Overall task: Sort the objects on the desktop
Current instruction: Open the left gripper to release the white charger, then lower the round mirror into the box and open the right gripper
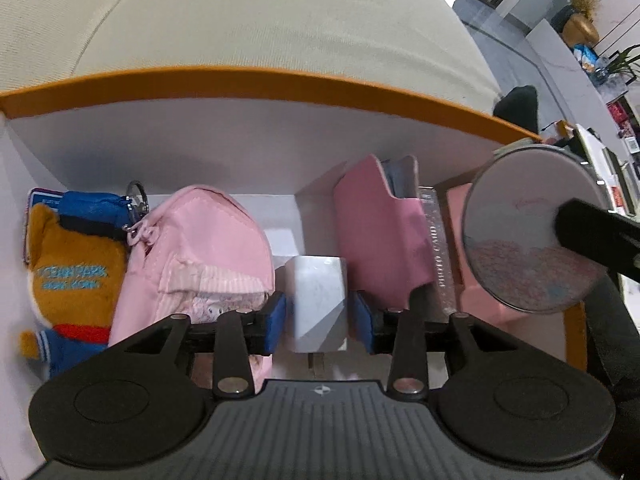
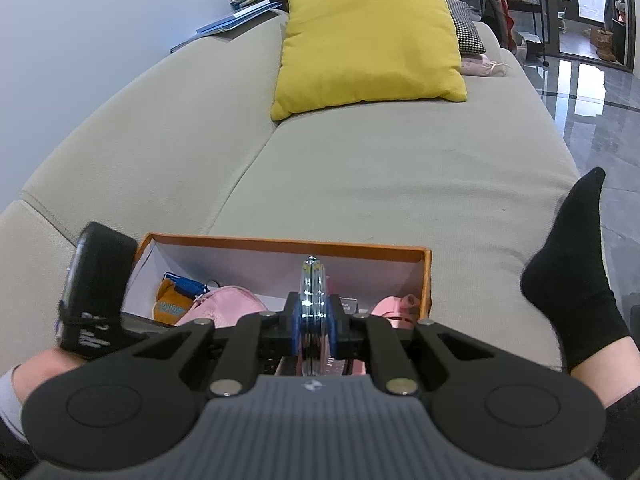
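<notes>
**Both hand-held grippers loaded over the box**

The left hand-held gripper (image 1: 319, 312) sat low over the orange-rimmed box (image 1: 256, 84), its blue pads (image 1: 276, 322) pressed on both sides of a white plug (image 1: 318, 304). Jaws were narrowed to the plug's width; metal prongs showed under it, toward the camera. The plug hung w/ the box's white divider wall straight ahead of it.

Left of that hand-held gripper, in the bigger compartment: a pink pouch (image 1: 200, 248) w/ a key ring at its top, touching the left pad's side. Further left, an orange-and-blue plush (image 1: 76, 272) lay against the pouch. Right of the hand-held gripper, in the other compartment: a pink case (image 1: 380, 232) stood upright, w/ a clear card holder (image 1: 438, 252) just beside it, and a pink block behind on the right.

The right hand-held gripper (image 2: 313, 322) was clamped nearly shut on a round mirror (image 2: 312, 300), held edge-on in its own view and upright. In the left view the same mirror (image 1: 532, 228) showed face-on, at far right above the box's right end, w/ a black finger over its right side.

The box rested on a beige sofa (image 2: 400, 168). A yellow cushion (image 2: 368, 36) lay well ahead of the right hand-held gripper; a foot in a black sock (image 2: 572, 272) was to its right.
</notes>
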Available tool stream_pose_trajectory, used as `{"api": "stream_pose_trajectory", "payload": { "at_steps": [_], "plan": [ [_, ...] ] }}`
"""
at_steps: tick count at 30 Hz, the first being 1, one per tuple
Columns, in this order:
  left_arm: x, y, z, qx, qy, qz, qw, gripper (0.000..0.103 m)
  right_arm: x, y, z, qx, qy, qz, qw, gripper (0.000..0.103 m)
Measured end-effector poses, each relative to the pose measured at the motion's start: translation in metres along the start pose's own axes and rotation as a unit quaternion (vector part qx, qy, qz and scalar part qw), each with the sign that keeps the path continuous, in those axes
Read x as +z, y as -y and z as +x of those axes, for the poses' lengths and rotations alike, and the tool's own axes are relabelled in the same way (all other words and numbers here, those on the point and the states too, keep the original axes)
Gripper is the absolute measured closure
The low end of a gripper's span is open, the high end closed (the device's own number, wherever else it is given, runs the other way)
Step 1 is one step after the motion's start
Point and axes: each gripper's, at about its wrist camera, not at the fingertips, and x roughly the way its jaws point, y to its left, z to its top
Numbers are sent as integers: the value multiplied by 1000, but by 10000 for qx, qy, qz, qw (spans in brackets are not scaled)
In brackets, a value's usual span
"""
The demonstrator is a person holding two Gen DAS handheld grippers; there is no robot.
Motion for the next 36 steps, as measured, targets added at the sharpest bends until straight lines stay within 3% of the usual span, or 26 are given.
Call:
{"api": "stream_pose_trajectory", "payload": {
  "at_steps": [4, 13, 19, 25, 27, 29, 36],
  "plan": [
    [-4, 4, -1, 64, -16, 150, 9999, 69, 0, -4, 1, 41, -18, -14, 10000, 89],
    [-6, 9, -5, 30, 258, 193, 9995, 72, 5, -23, 1, 206, 30, -160, 9997, 89],
    [-7, 2, -9, -13, 341, 212, 9992, 72, 14, -39, 31, 378, -221, -32, 9990, 89],
    [-11, -2, -9, -71, 424, 199, 9989, 72, 7, -50, 57, -218, -483, -255, 9983, 90],
    [-11, -2, -12, 159, 545, 169, 9982, 74, 4, -49, 58, -385, -530, -334, 9973, 90],
    [-11, -2, -16, 384, 639, 181, 9971, 84, 2, -48, 57, -489, -592, -351, 9964, 90],
    [-15, -2, -19, 347, 695, 221, 9967, 84, -1, -55, 60, -741, -819, -474, 9928, 90]
  ]
}}
